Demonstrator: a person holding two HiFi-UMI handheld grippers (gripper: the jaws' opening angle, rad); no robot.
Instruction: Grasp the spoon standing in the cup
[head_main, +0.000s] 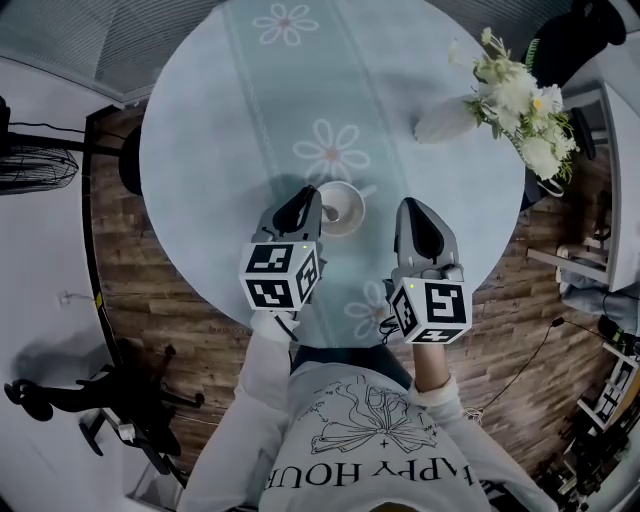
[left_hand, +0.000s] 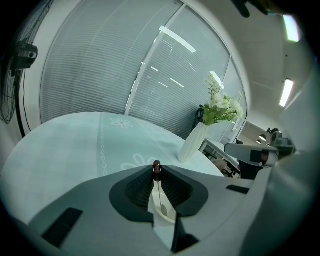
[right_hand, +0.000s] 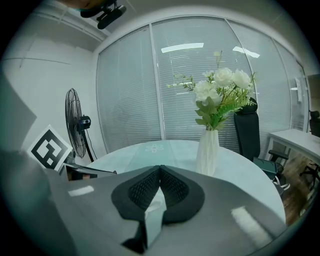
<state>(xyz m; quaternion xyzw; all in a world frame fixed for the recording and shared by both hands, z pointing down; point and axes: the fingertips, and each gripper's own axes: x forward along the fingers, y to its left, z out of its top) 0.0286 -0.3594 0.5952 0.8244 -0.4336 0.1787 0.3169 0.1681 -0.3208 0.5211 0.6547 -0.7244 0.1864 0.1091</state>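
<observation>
Standing in the cup (head_main: 352, 197) near the front edge of the round bench (head_main: 220, 130), the spoon (left_hand: 157, 169) is found right at the tip of the left gripper (head_main: 305, 205), which is reached in from the cup's near left side. In the left gripper view the jaws are seen drawn narrow, with the spoon's brown-knobbed top caught between their tips and the thin handle running down from it into the pale cup below; the pads are judged to be pressing on it, so the grasp looks made. The spoon's long axis is roughly upright, and the jaws lie across it, nearly level with the bench top. The right gripper (head_main: 413, 215) is held to the right of the cup, near but apart from it, its jaws brought together on nothing. The left gripper is therefore the one that matters here. Any coming lift is judged to turn on drawing the spoon up along its own axis, so that the cup is not tipped. A white vase (head_main: 445, 120) of flowers stands well apart at the far right.
</observation>
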